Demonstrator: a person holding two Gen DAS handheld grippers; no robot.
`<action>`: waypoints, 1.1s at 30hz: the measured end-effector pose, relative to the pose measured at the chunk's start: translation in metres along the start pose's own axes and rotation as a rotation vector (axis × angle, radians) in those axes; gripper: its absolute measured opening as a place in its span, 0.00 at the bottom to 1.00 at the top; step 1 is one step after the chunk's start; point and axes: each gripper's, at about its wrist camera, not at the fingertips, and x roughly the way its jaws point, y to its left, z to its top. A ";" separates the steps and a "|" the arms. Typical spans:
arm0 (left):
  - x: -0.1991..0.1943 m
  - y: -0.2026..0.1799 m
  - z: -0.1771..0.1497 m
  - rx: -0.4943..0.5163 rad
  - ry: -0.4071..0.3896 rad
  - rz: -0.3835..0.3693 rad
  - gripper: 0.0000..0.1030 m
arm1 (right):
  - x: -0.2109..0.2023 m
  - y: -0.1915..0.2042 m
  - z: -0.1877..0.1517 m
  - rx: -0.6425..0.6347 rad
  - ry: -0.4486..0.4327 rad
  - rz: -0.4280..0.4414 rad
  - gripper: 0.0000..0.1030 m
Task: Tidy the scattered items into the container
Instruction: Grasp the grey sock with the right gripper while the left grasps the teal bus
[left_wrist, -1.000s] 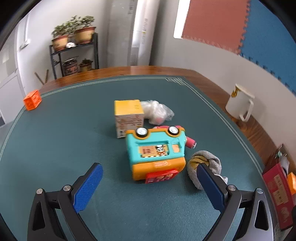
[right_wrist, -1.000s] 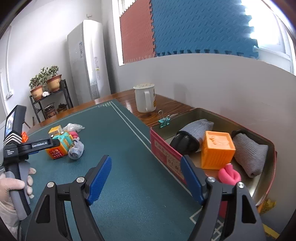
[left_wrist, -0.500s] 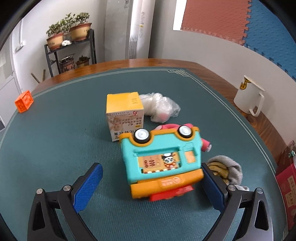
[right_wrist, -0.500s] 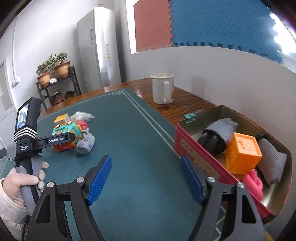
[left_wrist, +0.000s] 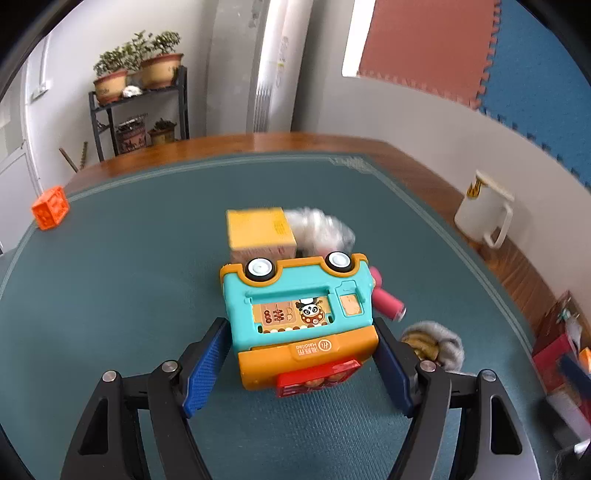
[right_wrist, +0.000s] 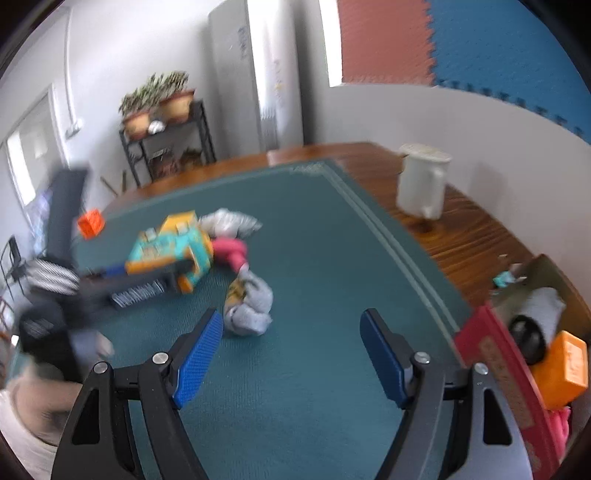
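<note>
Your left tongs (left_wrist: 301, 363) sit at lower centre of the left wrist view, jaws set wide and straddling the toy bus (left_wrist: 299, 317), which lies tipped with its wheels facing the top of the frame; the blue pads look right at its flanks, but whether they already press I cannot tell, so treat it as not yet gripped. Risk one: the bus is bulky and smooth plastic, grabbed low on the orange end only, so it will likely pivot or slip out when you lift. Risk two: the yellow box (left_wrist: 260, 233), the plastic bag (left_wrist: 321, 229) and the pink roll (left_wrist: 386, 301) crowd just behind and right of the bus, so pushing forward shoves the pile across the desk (left_wrist: 110, 280). The right pad is also just beside the grey sock (left_wrist: 439, 345) at lower right, and closing could pinch the fabric along with the bus. Your right tongs (right_wrist: 291, 354) are spread wide and hold nothing, low centre of the right wrist view, hovering near that sock; the frame is blurred, so mind the two tools colliding. The container (right_wrist: 495, 354), a red-sided tin at the right edge, already holds an orange cube (right_wrist: 565, 365) and rolled socks, so the bus may not fit flat and could knock things out. The small orange block (left_wrist: 50, 206) at far left sits alone.
</note>
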 end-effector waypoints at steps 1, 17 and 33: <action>-0.007 0.001 0.003 -0.002 -0.016 0.003 0.75 | 0.007 0.003 -0.001 -0.011 0.016 0.001 0.78; -0.033 0.008 0.015 -0.029 -0.080 0.016 0.75 | 0.074 0.024 0.009 -0.031 0.149 0.042 0.76; -0.034 -0.005 0.008 0.007 -0.071 -0.007 0.75 | 0.010 -0.019 -0.005 0.114 0.028 0.009 0.39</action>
